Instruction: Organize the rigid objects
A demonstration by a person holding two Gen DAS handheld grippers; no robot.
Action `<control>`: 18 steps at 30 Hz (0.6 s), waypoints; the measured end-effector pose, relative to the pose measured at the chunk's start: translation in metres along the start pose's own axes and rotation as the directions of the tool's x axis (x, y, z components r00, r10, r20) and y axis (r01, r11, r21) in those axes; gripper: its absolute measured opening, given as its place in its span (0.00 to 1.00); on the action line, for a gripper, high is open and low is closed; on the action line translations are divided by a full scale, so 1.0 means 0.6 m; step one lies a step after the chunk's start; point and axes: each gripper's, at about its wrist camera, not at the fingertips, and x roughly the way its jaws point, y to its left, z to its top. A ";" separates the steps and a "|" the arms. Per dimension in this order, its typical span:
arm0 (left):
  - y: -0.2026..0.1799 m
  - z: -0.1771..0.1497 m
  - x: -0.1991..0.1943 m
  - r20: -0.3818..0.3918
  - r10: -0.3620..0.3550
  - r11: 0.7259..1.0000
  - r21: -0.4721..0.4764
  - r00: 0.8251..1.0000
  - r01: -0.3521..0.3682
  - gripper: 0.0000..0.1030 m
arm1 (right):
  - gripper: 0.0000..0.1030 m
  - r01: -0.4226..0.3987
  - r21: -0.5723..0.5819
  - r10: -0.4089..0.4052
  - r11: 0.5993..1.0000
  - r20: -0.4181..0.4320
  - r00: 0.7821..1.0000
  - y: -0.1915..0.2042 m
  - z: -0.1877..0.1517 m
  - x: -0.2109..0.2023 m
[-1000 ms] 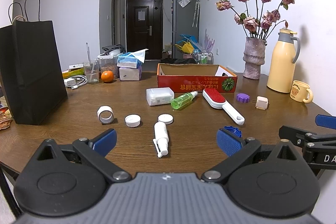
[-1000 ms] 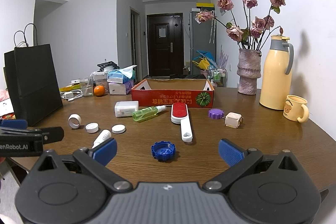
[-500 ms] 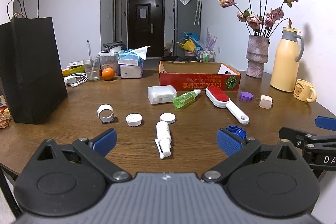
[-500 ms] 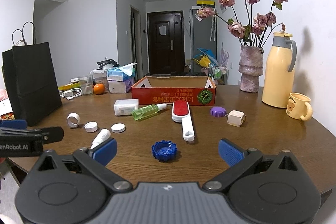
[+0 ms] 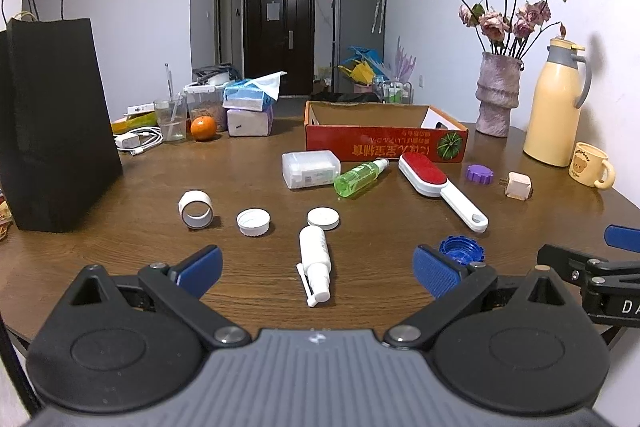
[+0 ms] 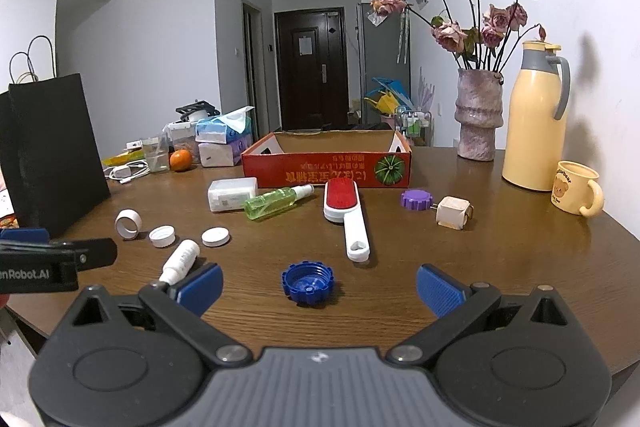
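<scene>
Wooden bench (image 5: 120,211): carries every loose item; nothing stowed yet, judging by the spread.

Red cardboard box (image 6: 326,169): open-topped, at the far middle of the bench; probable destination for the small parts.

Lint brush (image 6: 347,215): red pad toward the box, white handle pointing back toward the right gripper.

Green spray bottle (image 5: 360,177): on its side, just beside the white rectangular case (image 5: 310,169).

White spray bottle (image 5: 315,261): on its side, directly ahead of the left gripper (image 5: 316,267), centred between its fingers. Long axis running nearly along the line of approach, nozzle end nearest the camera. Fingers wide apart, holding nothing. Closing across the short width appears feasible without rotating the wrist.

Blue cap (image 6: 307,283): open side up, directly ahead of the right gripper (image 6: 318,285), between fingers that stand wide apart and empty. Round, so no preferred axis.

White caps (image 5: 253,221) and (image 5: 323,218), white ring (image 5: 195,209): beyond the white spray bottle, on the left gripper's side.

Purple cap (image 6: 415,199) and small beige block (image 6: 453,213): on the right gripper's side.

Assignment by proximity: white spray bottle to left, blue cap to right.
</scene>
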 end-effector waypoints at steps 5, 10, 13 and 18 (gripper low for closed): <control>0.001 0.002 0.025 -0.023 -0.004 1.000 -0.002 1.000 0.004 1.00 | 1.00 0.003 -0.005 -0.003 1.000 -0.022 1.000 0.001 0.000 0.022; 0.003 0.004 0.050 -0.047 -0.006 1.000 -0.004 0.999 0.006 1.00 | 1.00 0.002 -0.013 -0.002 1.000 -0.044 0.999 0.003 0.001 0.045; 0.006 0.006 0.064 -0.061 -0.005 1.000 -0.007 0.998 0.004 1.00 | 1.00 0.002 -0.017 -0.003 1.000 -0.058 0.998 0.005 0.002 0.061; 0.011 0.008 0.089 -0.084 -0.003 1.000 -0.013 0.996 0.002 1.00 | 1.00 -0.001 -0.023 -0.001 1.000 -0.085 0.996 0.009 0.003 0.086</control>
